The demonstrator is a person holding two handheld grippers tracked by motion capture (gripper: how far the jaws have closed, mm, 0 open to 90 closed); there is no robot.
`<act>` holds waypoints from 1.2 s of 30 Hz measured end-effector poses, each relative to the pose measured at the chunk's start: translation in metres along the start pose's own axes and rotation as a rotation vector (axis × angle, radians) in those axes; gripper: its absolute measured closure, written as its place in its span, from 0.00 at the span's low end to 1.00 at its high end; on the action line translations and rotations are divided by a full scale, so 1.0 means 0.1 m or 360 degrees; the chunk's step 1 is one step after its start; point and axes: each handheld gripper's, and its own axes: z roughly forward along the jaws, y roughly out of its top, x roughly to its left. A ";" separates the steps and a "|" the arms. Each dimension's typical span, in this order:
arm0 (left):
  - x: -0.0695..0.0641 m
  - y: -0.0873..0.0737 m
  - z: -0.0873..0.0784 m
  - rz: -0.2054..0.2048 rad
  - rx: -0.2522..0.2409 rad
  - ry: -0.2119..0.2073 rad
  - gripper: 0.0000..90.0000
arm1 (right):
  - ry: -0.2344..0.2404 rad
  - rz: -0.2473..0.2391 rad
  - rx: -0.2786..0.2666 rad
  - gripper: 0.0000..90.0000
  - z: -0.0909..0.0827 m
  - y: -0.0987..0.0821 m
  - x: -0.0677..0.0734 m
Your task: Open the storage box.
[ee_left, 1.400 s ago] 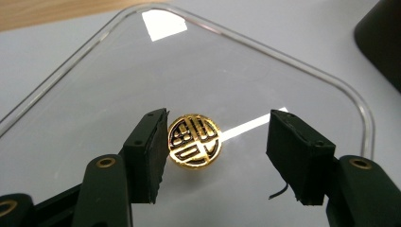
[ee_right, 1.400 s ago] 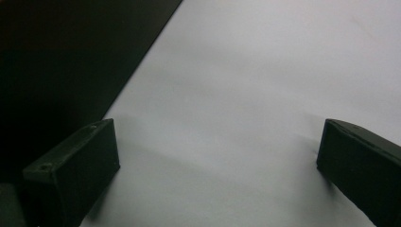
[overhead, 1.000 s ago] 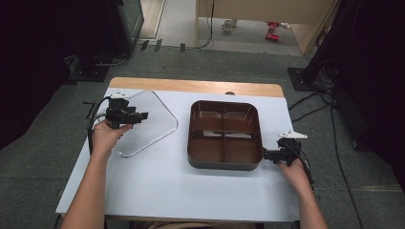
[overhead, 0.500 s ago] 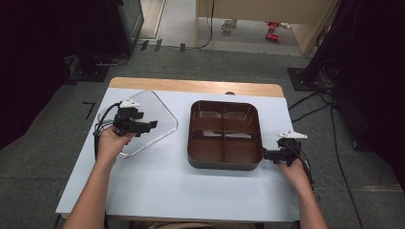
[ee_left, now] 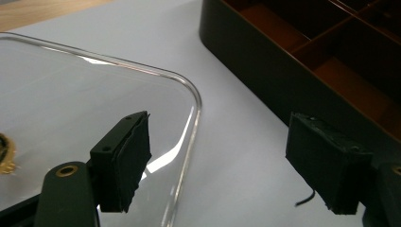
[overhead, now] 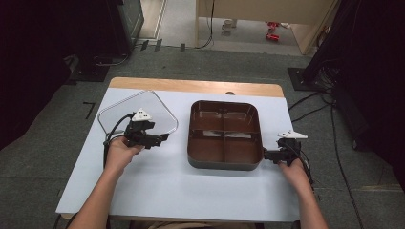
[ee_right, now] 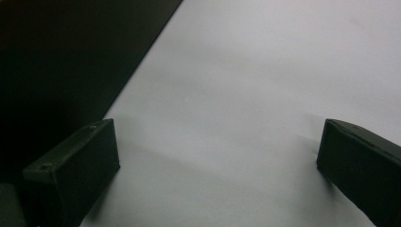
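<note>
1. High view first: your table (overhead: 157, 191) carries a dark tray (overhead: 224, 165) with four brown compartments, all bare as far as you can see, and its top is uncovered.
2. Just beside the tray, toward your left, the clear lid (overhead: 114, 109) lies flat on the white surface, apart from the tray. So judging from how things lie, the covering of the tray is not yet done; nearly all of the work is left.
3. Your left gripper (overhead: 164, 137) sits at the lid's near right corner. Its jaws have just been opening, and in the left gripper view the lid's rounded edge (ee_left: 191, 101) runs between them, with neither pad pressing on it. You hold nothing there yet.
4. Your right gripper (overhead: 265, 154) rests at the tray's near right corner, jaws apart, only bare table between them in the right gripper view; the tray's dark wall (ee_right: 71, 56) lies just beside one jaw.
5. What remains, I judge: close on the lid's edge, lift it, and seat it on the tray.
</note>
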 end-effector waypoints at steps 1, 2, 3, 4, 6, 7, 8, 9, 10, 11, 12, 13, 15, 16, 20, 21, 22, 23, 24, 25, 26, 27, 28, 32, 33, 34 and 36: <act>-0.03 -0.01 0.01 0.0004 0.0001 -0.0007 0.25 | 0.0000 0.0000 0.0000 0.00 0.00 0.00 0.00; -0.05 -0.03 0.01 0.0009 0.0000 -0.0016 0.25 | 0.0000 0.0000 0.0000 0.00 0.00 0.00 0.00; -0.08 -0.04 0.02 0.0014 -0.0014 -0.0025 0.24 | 0.0000 0.0000 0.0000 0.00 0.00 0.00 0.00; -0.11 -0.07 0.03 0.0033 -0.0027 -0.0027 0.24 | 0.0000 0.0000 0.0000 0.00 0.00 0.00 0.00; -0.17 -0.10 0.05 0.0061 -0.0019 -0.0029 0.24 | 0.0000 0.0000 0.0000 0.00 0.00 0.00 0.00; -0.20 -0.12 0.06 0.0062 -0.0014 -0.0033 0.24 | 0.0000 0.0000 0.0000 0.00 0.00 0.00 0.00; -0.23 -0.14 0.07 0.0072 -0.0010 -0.0041 0.24 | 0.0000 0.0000 0.0000 0.00 0.00 0.00 0.00; -0.23 -0.14 0.07 0.0072 -0.0010 -0.0041 0.24 | 0.0000 0.0000 0.0000 0.00 0.00 0.00 0.00; -0.27 -0.17 0.10 0.0099 0.0008 -0.0039 0.24 | 0.0000 0.0000 0.0000 0.00 0.00 0.00 0.00; -0.29 -0.18 0.11 0.0103 0.0013 -0.0036 0.23 | 0.0000 0.0000 0.0000 0.00 0.00 0.00 0.00; -0.30 -0.20 0.12 0.0098 0.0011 -0.0043 0.23 | 0.0000 0.0000 0.0000 0.00 0.00 0.00 0.00; -0.30 -0.20 0.12 0.0098 0.0011 -0.0043 0.23 | 0.0000 0.0000 0.0000 0.00 0.00 0.00 0.00; -0.33 -0.22 0.15 0.0101 0.0023 -0.0053 0.23 | 0.0000 0.0000 0.0000 0.00 0.00 0.00 0.00; -0.36 -0.24 0.18 0.0125 0.0042 -0.0061 0.24 | 0.0000 0.0000 0.0000 0.00 0.00 0.00 0.00; -0.44 -0.27 0.25 0.0162 0.0078 -0.0086 0.24 | 0.0000 0.0000 0.0000 0.00 0.00 0.00 0.00; -0.46 -0.28 0.27 0.0184 0.0089 -0.0085 0.24 | 0.0000 -0.0001 0.0000 0.00 0.00 0.00 0.00; -0.48 -0.28 0.28 0.0204 0.0098 -0.0084 0.24 | 0.0000 0.0000 0.0000 0.00 0.00 0.00 0.00; -0.49 -0.28 0.30 0.0208 0.0102 -0.0086 0.24 | -0.0001 0.0000 0.0000 0.00 0.00 0.00 0.00; -0.50 -0.29 0.31 0.0206 0.0110 -0.0095 0.24 | -0.0001 0.0000 0.0000 0.00 0.00 0.00 0.00; -0.51 -0.29 0.33 0.0197 0.0113 -0.0105 0.24 | 0.0000 0.0000 0.0000 0.00 0.00 0.00 0.00; -0.53 -0.29 0.35 0.0202 0.0122 -0.0114 0.24 | 0.0000 0.0000 0.0000 0.00 0.00 0.00 0.00; -0.54 -0.30 0.37 0.0207 0.0134 -0.0118 0.24 | 0.0000 0.0000 0.0000 0.00 0.00 0.00 0.00; -0.55 -0.31 0.39 0.0214 0.0145 -0.0126 0.24 | 0.0000 0.0000 0.0000 0.00 0.00 0.00 0.00; -0.59 -0.32 0.45 0.0261 0.0185 -0.0119 0.24 | 0.0000 0.0000 0.0001 0.00 0.00 0.00 0.00; -0.60 -0.32 0.45 0.0256 0.0190 -0.0125 0.24 | 0.0000 0.0000 0.0001 0.00 0.00 0.00 0.00; -0.60 -0.33 0.46 0.0254 0.0194 -0.0127 0.24 | -0.0001 0.0000 0.0001 0.00 0.00 0.00 0.00; -0.61 -0.34 0.50 0.0261 0.0225 -0.0122 0.24 | 0.0000 0.0000 0.0001 0.00 0.00 0.00 0.00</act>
